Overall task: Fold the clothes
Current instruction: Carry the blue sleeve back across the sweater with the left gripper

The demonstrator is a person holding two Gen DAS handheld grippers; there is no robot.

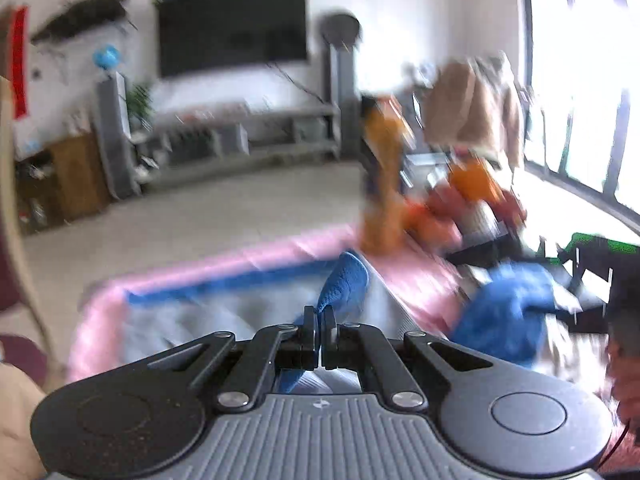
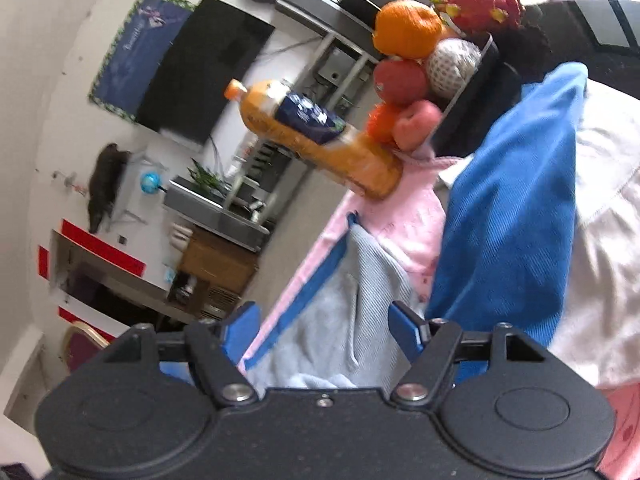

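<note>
A light blue-grey garment (image 2: 352,280) with a darker blue hem band lies on the pink tablecloth (image 2: 404,216). My left gripper (image 1: 320,316) is shut on a fold of bright blue fabric (image 1: 346,284), which rises from between its fingers. More of this blue fabric (image 1: 504,316) is bunched at the right of the blurred left wrist view. In the right wrist view the blue fabric (image 2: 512,200) hangs as a raised sheet on the right. My right gripper (image 2: 322,316) is open above the light garment, with nothing pressed between its blue pads.
An orange juice bottle (image 2: 316,136) and a dark basket of fruit (image 2: 416,60) stand at the far end of the table. A white cloth (image 2: 604,232) lies to the right. Beyond the table are open floor, a TV (image 1: 232,32) and a low shelf.
</note>
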